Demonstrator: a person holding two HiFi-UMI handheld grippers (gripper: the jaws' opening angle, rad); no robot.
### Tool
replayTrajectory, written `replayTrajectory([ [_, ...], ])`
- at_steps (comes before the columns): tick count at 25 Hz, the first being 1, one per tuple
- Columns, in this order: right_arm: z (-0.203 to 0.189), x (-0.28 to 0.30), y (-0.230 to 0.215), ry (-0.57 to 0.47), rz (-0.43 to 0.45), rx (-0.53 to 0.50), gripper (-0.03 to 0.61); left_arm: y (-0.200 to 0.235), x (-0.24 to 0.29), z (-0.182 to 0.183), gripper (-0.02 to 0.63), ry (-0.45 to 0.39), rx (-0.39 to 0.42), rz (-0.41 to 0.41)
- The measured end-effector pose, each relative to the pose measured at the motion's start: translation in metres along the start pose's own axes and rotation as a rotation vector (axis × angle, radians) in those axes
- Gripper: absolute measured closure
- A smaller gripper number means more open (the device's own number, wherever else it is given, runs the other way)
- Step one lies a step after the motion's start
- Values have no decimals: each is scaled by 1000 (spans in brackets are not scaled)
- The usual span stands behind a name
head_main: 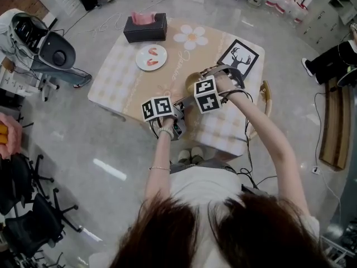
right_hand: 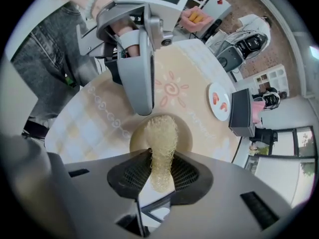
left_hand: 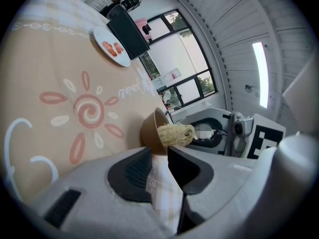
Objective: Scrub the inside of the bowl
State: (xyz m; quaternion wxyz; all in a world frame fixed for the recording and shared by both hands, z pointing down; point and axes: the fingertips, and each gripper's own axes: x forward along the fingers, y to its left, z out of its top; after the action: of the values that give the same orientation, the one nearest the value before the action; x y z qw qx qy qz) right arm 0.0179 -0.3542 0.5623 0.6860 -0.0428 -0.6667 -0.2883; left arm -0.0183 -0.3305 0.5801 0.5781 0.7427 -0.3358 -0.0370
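A small brown bowl [head_main: 191,81] stands on the checked tablecloth near the table's front edge. In the left gripper view the bowl [left_hand: 148,131] sits right at the jaw tips of my left gripper [left_hand: 159,158], which grips its near rim. From the right gripper view, a grey finger [right_hand: 138,78] of the left gripper reaches down to the rim of the bowl [right_hand: 184,133]. My right gripper [right_hand: 159,176] points steeply down and is shut on a pale loofah scrubber [right_hand: 160,138]. The far end of the scrubber [left_hand: 175,133] rests inside the bowl.
Farther back on the table are a white plate with pink food [head_main: 151,57], a black tissue box [head_main: 145,28] and a framed deer picture [head_main: 237,57]. A wooden chair [head_main: 265,99] stands at the table's right side. Office chairs [head_main: 33,216] stand on the floor to the left.
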Motion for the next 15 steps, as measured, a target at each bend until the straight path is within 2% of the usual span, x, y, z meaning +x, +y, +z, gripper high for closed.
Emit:
replayTrajectory([
  [6, -3, -6, -7, -129, -34, 218, 483, -2, -4, 8, 527, -33, 50, 10],
  [12, -3, -17, -10, -369, -100, 547, 483, -11, -8, 18, 581, -89, 150, 6],
  [15, -2, -25, -9, -504, -124, 720, 483, -18, -12, 24, 586, -122, 215, 23],
])
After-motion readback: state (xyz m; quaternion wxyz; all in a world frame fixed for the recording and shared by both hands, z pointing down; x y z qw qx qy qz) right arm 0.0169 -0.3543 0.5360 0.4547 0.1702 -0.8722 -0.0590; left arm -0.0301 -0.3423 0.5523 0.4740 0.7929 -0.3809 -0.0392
